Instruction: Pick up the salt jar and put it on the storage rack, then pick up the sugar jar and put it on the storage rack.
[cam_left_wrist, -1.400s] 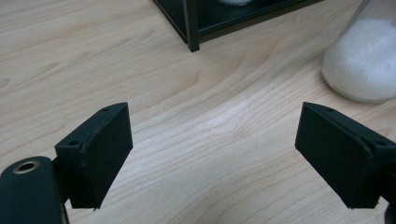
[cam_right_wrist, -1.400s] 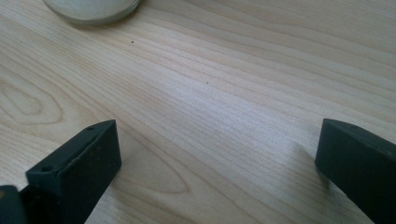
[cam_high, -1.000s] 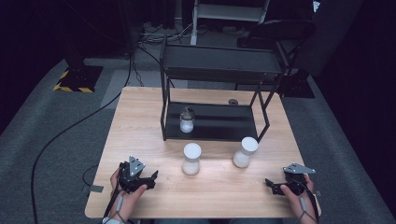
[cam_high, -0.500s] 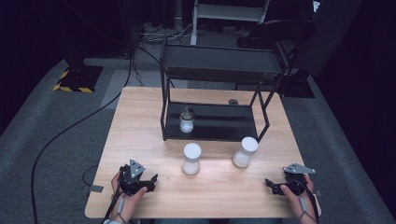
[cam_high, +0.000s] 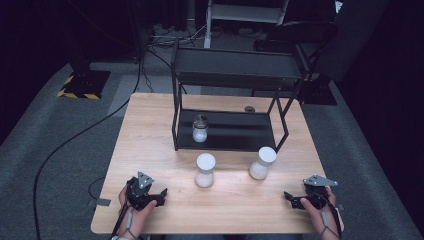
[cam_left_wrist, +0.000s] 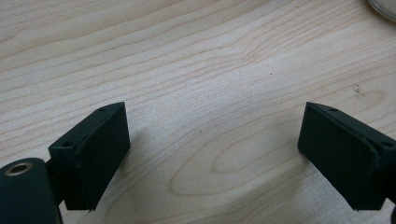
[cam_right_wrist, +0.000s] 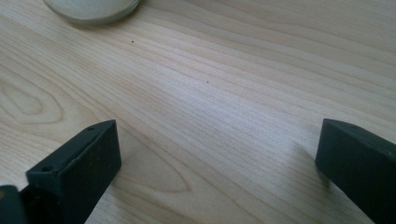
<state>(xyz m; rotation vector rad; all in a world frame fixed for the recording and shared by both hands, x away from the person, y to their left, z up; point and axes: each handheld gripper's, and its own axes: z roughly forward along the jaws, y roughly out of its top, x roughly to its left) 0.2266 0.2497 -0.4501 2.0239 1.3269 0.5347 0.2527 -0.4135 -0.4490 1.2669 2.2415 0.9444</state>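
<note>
Two white-lidded jars stand on the wooden table (cam_high: 150, 135), one in the middle (cam_high: 205, 170) and one to its right (cam_high: 263, 163). A smaller dark-lidded jar (cam_high: 200, 128) sits on the lower shelf of a black rack (cam_high: 235, 75). My left gripper (cam_high: 162, 194) rests near the front left edge, open over bare wood (cam_left_wrist: 212, 154); its jaws have just been opening a little further, with nothing between them. My right gripper (cam_high: 290, 198) lies near the front right corner, open and empty (cam_right_wrist: 219, 163). A jar's base shows at the top right of the left gripper view (cam_left_wrist: 385, 7) and the top left of the right gripper view (cam_right_wrist: 91, 7).
A small dark round object (cam_high: 249, 109) lies on the table behind the rack. A black cable (cam_high: 60, 150) runs across the grey carpet on the left. A dark chair (cam_high: 300, 35) stands beyond the table. Bare wood separates both grippers from the jars.
</note>
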